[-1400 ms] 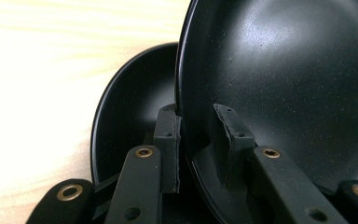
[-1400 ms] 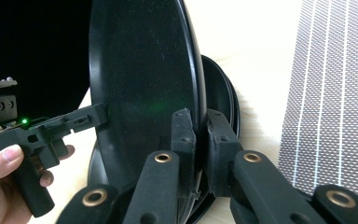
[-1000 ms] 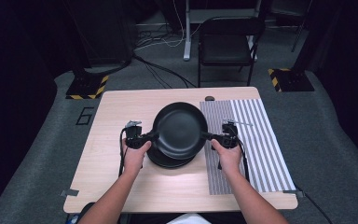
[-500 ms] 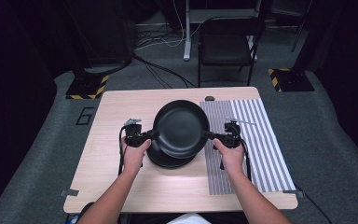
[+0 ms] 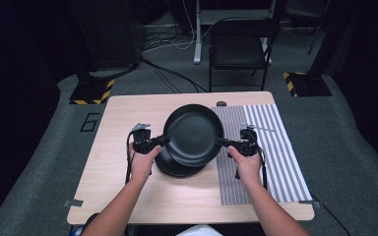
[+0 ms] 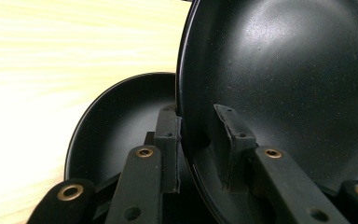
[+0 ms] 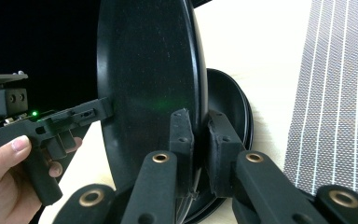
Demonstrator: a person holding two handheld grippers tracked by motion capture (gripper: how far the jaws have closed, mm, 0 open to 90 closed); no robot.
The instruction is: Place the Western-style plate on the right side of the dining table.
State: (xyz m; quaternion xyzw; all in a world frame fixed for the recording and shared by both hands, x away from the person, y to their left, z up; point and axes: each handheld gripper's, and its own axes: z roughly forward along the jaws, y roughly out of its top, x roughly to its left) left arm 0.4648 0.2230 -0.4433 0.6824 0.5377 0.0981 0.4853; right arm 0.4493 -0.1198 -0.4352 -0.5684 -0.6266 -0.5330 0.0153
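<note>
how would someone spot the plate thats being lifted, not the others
On the wooden table, just left of the striped mat, sits a stack of black plates. The lifted plate is above that stack, pinched at opposite rims by the left gripper and right gripper. It alone is off the table and tilted.

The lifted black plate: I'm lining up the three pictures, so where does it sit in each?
High view: lifted black plate at table centre, between both hand-held grippers.
Left gripper view: upper right, rim between the jaws.
Right gripper view: centre-left, edge-on.
Shared landmark: the stacked plates beneath.
</note>
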